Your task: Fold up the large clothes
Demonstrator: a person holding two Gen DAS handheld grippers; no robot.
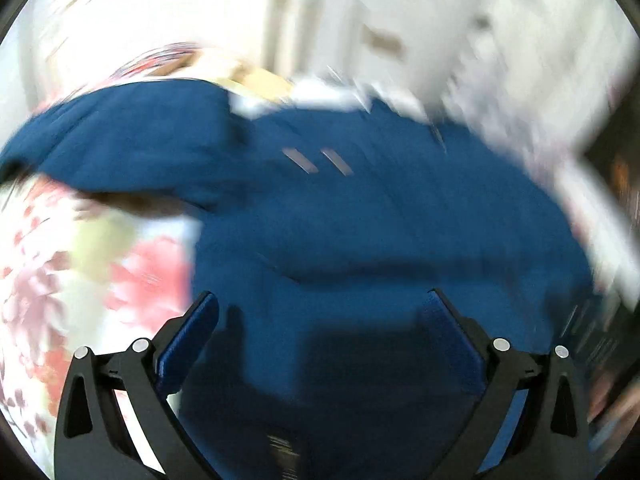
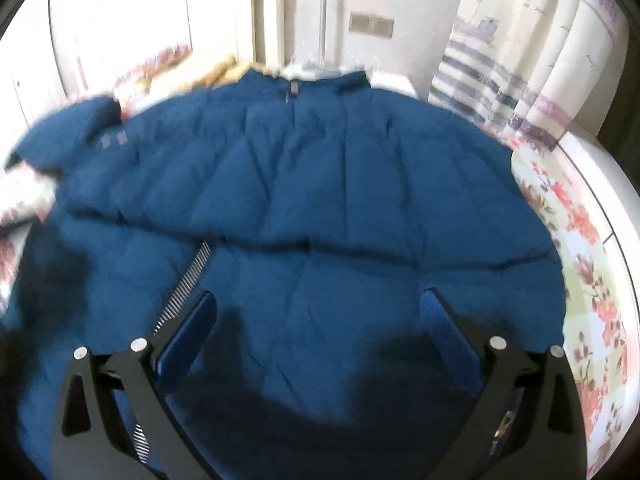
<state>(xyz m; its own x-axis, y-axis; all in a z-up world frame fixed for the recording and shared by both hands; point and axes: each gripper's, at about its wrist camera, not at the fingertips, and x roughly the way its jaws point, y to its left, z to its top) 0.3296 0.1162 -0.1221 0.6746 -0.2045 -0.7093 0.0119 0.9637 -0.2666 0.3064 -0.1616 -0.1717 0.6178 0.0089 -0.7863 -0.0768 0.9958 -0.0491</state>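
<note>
Jacket [image 2: 304, 184], blue, quilted and puffy, lies spread on the flowered bed [image 2: 580, 240], likely soft, bulky and slippery, best pinched at its 6 o'clock hem by the left gripper [image 1: 322, 304] and right gripper [image 2: 318, 304], both wide and empty.

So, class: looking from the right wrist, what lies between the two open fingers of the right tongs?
Only the blue padded jacket, spread over the floral bedsheet. The right tongs hold nothing; the right wrist view shows this.
</note>
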